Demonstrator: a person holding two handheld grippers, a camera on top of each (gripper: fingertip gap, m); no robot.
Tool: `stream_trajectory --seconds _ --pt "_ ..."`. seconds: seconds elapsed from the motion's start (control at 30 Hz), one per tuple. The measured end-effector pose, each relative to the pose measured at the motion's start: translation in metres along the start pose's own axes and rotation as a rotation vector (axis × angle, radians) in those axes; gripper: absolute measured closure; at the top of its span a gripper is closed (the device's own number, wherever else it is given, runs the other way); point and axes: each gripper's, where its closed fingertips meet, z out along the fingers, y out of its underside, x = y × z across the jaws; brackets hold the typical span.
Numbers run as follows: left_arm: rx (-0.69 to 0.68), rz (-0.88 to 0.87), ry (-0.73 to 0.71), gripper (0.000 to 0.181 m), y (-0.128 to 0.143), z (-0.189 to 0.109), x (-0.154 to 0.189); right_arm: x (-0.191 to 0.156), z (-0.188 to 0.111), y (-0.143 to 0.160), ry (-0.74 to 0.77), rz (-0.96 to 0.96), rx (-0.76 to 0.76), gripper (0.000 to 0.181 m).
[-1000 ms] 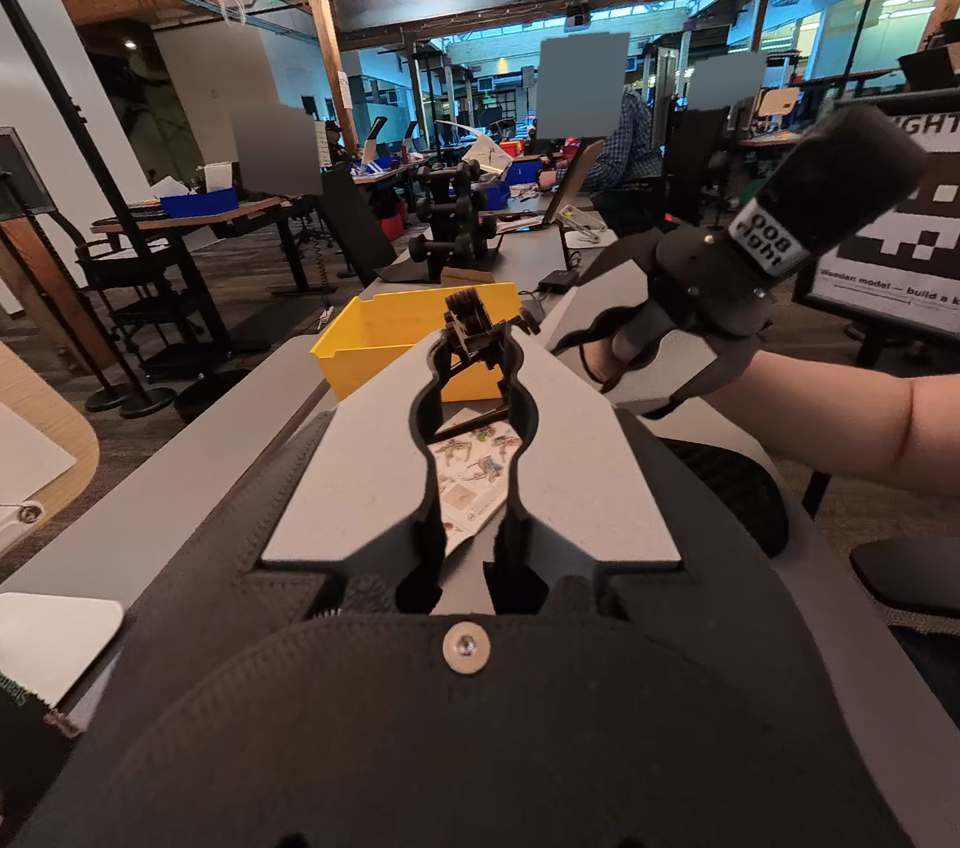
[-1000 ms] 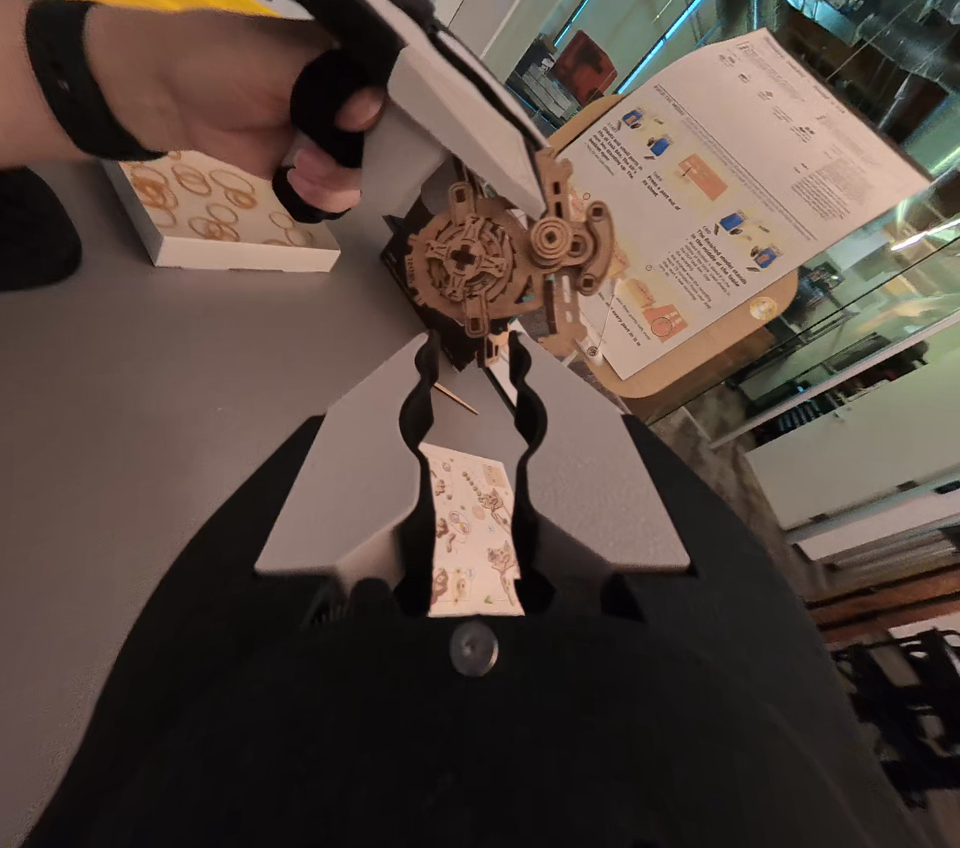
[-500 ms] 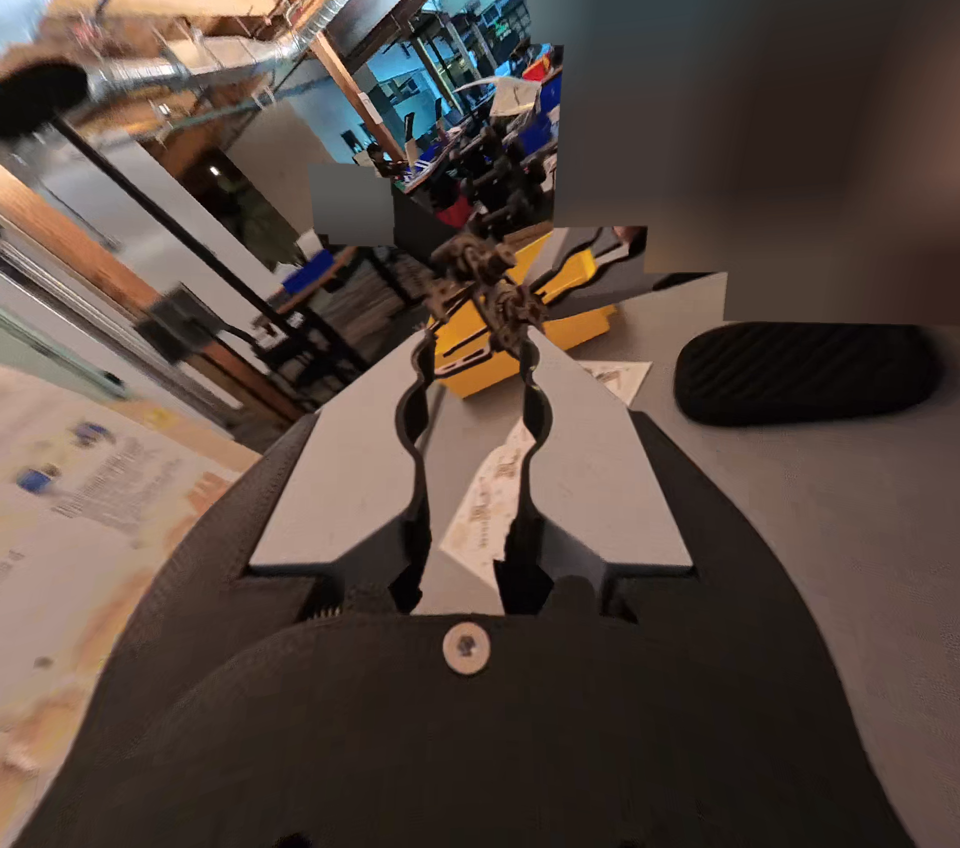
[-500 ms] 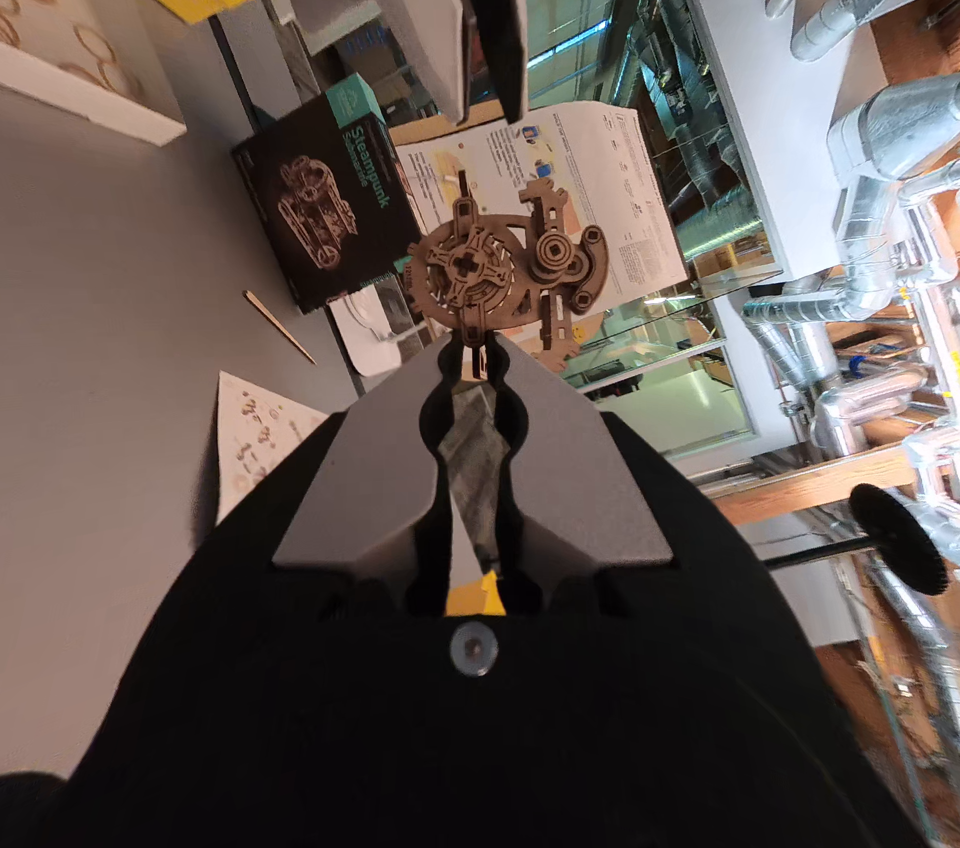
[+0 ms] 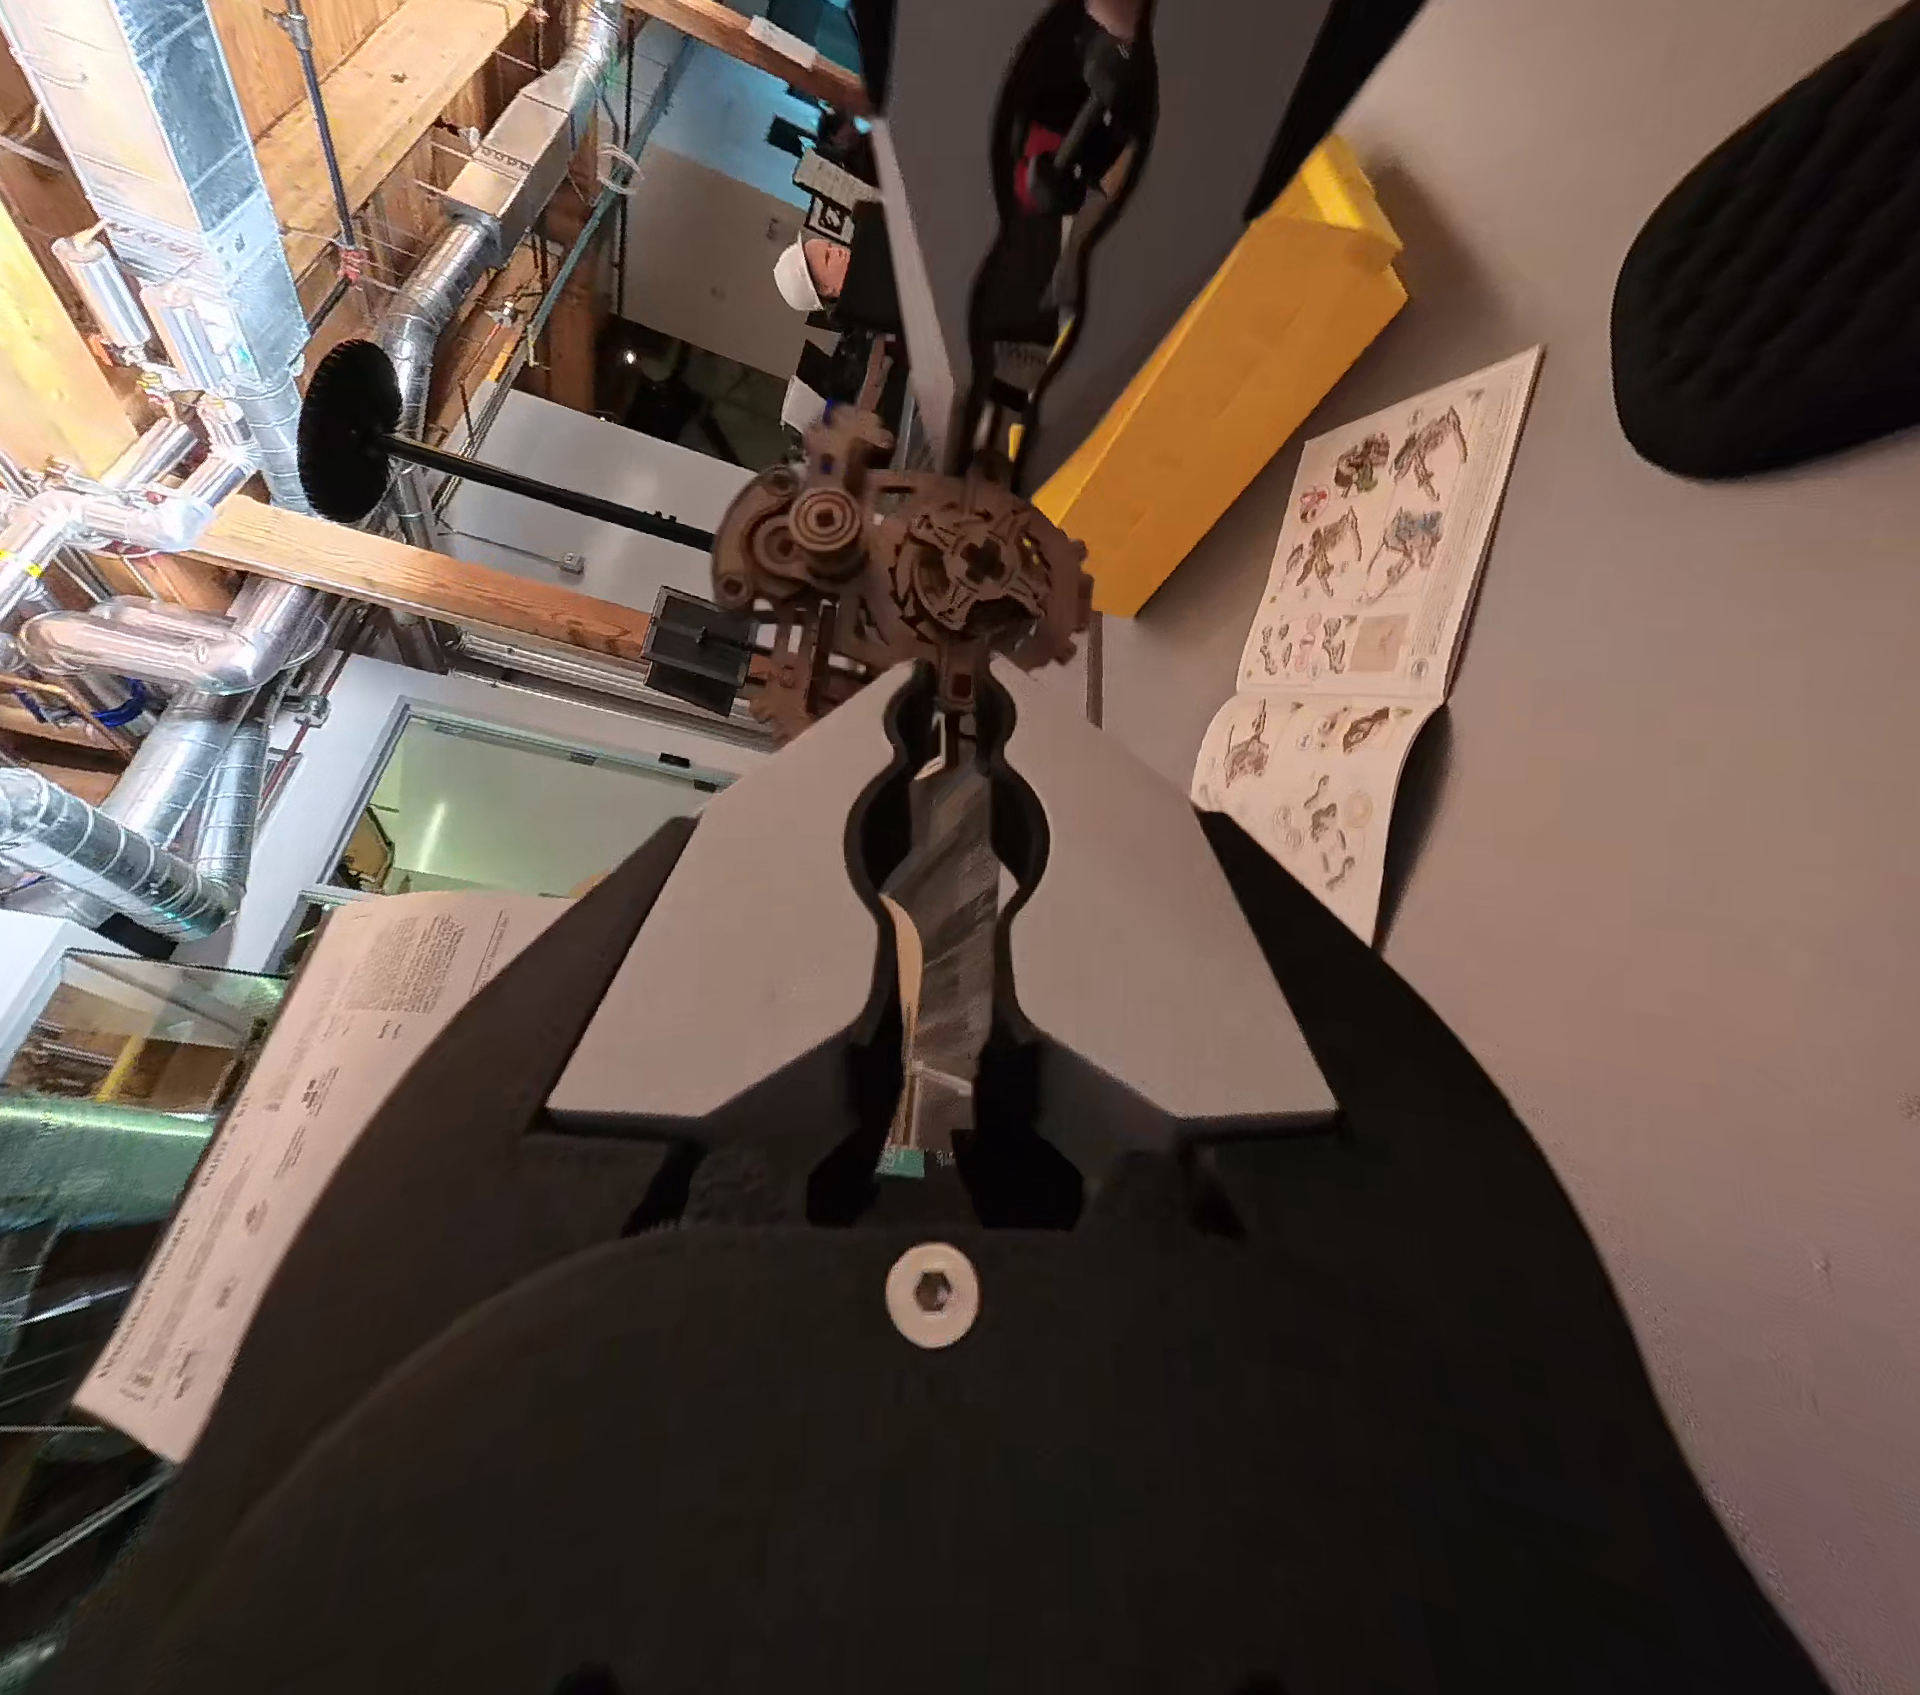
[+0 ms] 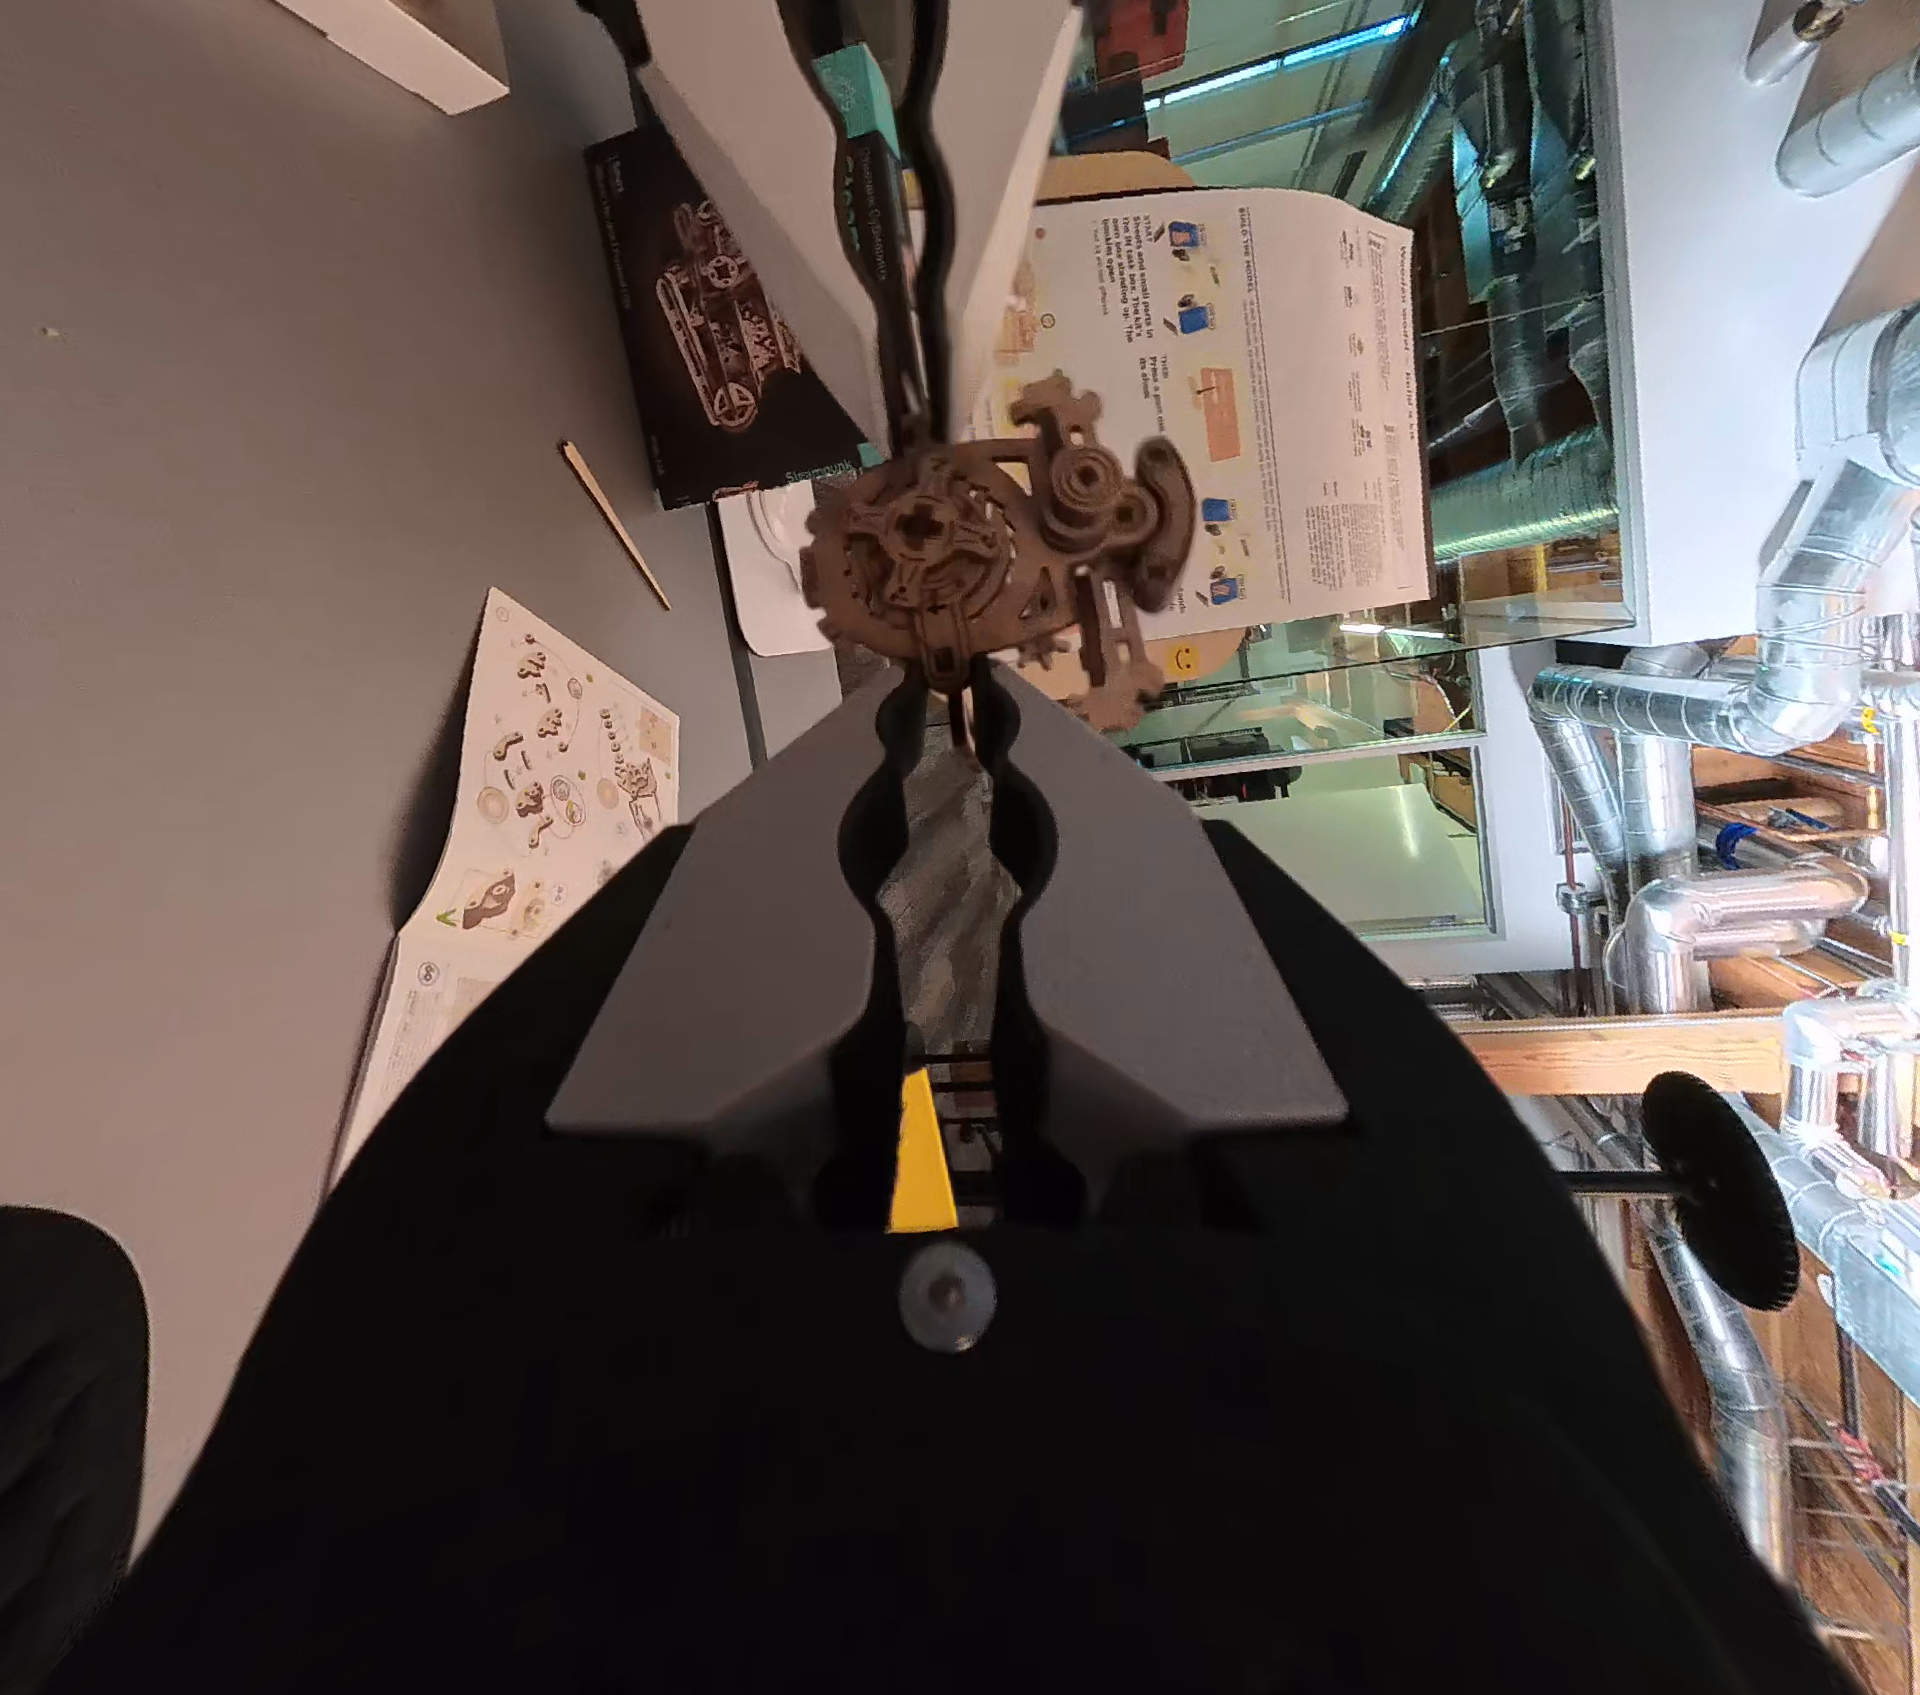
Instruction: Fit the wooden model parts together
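While both grippers pinch the wooden gear assembly from opposite ends, the fitting step looks to be mid-course.

Left gripper is clenched on a small tab at the assembly's near edge; in its own view the right gripper comes in from 12 o'clock and meets the same piece at its far edge. The right wrist view confirms this in mirror: right gripper is closed on the lower tab of the assembly, the left gripper bearing on it from 12 o'clock. Assembly is held in the air, clear of the grey table; open instruction booklet at 3 o'clock, yellow bin at 1 o'clock. Judgement: the next move calls for a straight, aligned squeeze or a re-grip, with light force, since thin tabs could snap. No loose part awaiting insertion can be made out.
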Motion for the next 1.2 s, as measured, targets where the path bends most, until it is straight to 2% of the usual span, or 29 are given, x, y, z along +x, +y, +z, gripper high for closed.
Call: stream_trajectory --seconds 0.23,0.37,0.47,0.5,0.67,0.87,1.2 --pt "-0.027 0.051 0.018 0.181 0.002 0.002 0.006 -0.003 0.003 0.005 -0.013 -0.05 -0.013 0.174" --pt "0.027 0.053 -0.025 0.181 -0.008 -0.003 -0.001 -0.004 0.004 0.007 -0.026 -0.017 0.002 0.175" --pt "-0.038 0.05 -0.014 0.166 0.004 -0.007 -0.004 0.002 0.0 0.007 -0.003 0.002 0.027 0.175" --pt "-0.049 0.043 -0.006 0.166 0.006 -0.008 -0.004 0.004 -0.002 0.007 -0.003 0.019 0.03 0.175" --pt "-0.06 0.085 0.012 0.167 0.006 -0.003 0.005 0.006 -0.009 0.005 -0.016 0.049 0.069 0.175" --pt "-0.065 0.145 0.018 0.179 0.003 0.003 0.013 -0.004 -0.016 0.0 -0.051 0.026 0.111 0.175" --pt "-0.06 0.193 0.072 0.18 0.003 0.001 0.023 -0.011 -0.019 -0.002 -0.106 0.016 0.141 0.175"
